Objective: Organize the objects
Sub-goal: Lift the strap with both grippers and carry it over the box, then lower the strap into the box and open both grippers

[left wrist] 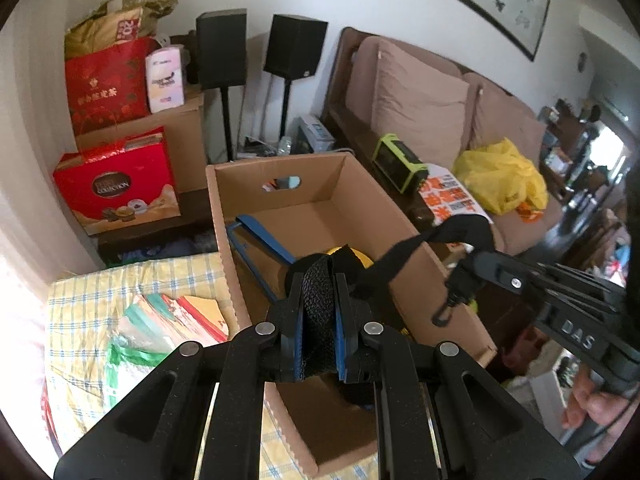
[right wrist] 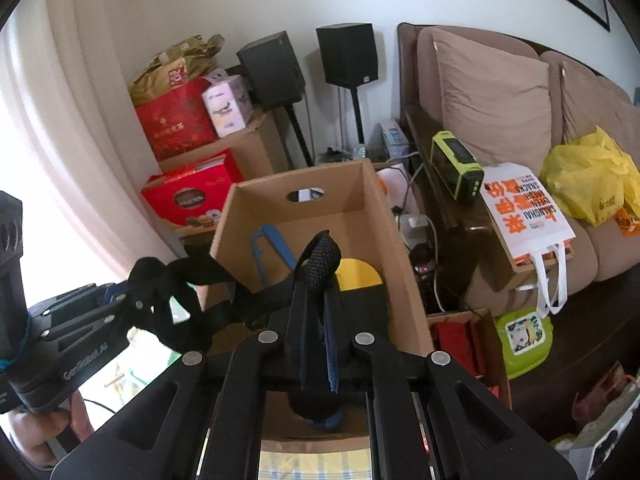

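I hold a black woven strap taut above an open cardboard box, where a blue tool lies.

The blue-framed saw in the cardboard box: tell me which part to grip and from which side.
Judging by its pose, grip the blue-framed saw on its straight blue top bar, coming from above through the open top of the cardboard box. The frame leans against the box's left wall, its bar uppermost and exposed; its lower end hides behind the strap.
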The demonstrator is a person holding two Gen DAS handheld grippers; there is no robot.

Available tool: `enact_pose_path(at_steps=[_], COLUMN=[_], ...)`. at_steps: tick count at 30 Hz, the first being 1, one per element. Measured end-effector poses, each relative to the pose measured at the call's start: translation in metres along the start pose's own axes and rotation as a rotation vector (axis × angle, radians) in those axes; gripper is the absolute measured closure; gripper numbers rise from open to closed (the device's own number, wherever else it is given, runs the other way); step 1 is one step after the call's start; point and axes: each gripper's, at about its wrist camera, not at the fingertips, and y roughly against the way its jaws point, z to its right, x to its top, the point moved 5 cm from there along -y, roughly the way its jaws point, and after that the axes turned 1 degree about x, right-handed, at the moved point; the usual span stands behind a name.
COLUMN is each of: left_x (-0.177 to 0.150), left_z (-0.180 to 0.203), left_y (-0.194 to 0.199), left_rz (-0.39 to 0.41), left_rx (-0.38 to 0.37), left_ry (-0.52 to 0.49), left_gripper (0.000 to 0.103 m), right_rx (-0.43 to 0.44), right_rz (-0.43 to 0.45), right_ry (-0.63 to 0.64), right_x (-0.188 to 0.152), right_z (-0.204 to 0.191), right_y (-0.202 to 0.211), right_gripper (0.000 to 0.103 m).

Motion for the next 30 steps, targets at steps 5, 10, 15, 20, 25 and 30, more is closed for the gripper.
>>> enact_pose_path(at_steps=[5,10,15,20,25,30], left_x=[-0.003,-0.008,-0.015,-0.023,-0.028,-0.028], left_z=[0.0,-0.004,-0.004,0.001,0.005,0.005], left_y=[-0.014,-0.03,-0.043,-0.052,-0.058,-0.057], left_rz=[0.01,-0.002,-0.027,-0.05,-0.063,-0.08], left_rx=[0.048,0.067,0.063,0.043,0.024,0.005], left_ry=[0.012,0.027,0.032,0.023,0.028,0.03], left_gripper=[0.092,0.092,0.092,0.092,0.087,0.058], right_rx=[-0.016,-0.019,-0.016,-0.012,-0.002,0.026], right_rz=[-0.003,-0.01,-0.028,-0.05,-0.091,-0.129], right_ry=[0.003,0.01,0.005,-0.002,-0.001,-0.014], right_x=[-0.004,-0.006,-0.007,-0.013,-0.024,-0.031], right_z=[0.008,0.009,0.01,0.012,0.012,0.008], right_y=[-0.005,-0.014,-0.027,-0.04,-0.057,-0.072], right_gripper=[0.096,0.096,0.096,0.096,0.096,0.091])
